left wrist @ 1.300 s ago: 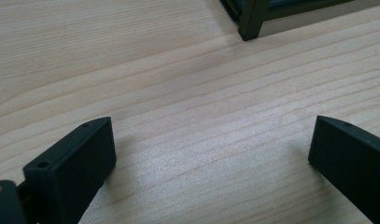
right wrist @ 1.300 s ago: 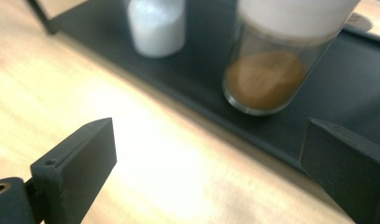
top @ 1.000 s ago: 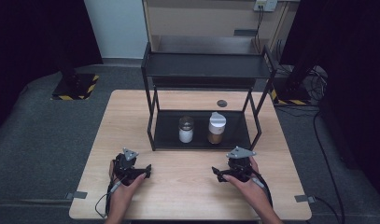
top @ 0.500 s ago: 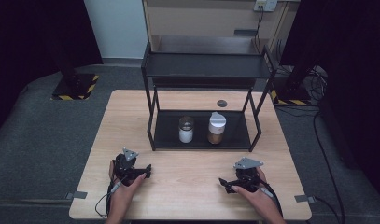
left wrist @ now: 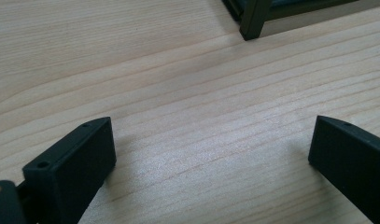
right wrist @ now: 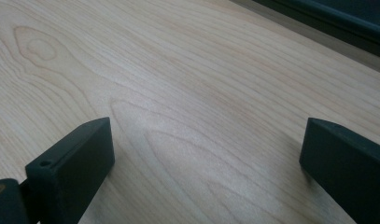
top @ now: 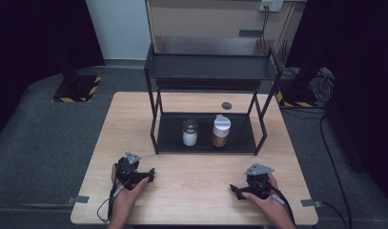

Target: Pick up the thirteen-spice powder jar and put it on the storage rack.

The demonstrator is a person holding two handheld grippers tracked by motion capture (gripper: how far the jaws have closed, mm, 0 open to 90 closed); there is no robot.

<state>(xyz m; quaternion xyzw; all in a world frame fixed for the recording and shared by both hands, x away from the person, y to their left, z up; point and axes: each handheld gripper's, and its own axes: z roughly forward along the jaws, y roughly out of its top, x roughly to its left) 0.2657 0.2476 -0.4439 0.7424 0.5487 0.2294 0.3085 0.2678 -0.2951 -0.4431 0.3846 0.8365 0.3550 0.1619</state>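
High view, left gripper, right gripper, jaws spread, low over table

Left gripper and right gripper sit low, each held in one hand (forearms entering from below), jaws spread wide apart, gripping nothing.

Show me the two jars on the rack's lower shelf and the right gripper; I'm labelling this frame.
white-filled jar (top: pixel 189 136), high view, its glass body.
brown-filled jar (top: pixel 220 134), high view, its side below the white lid.
right gripper (top: pixel 236 191), high view, between its fingertips.
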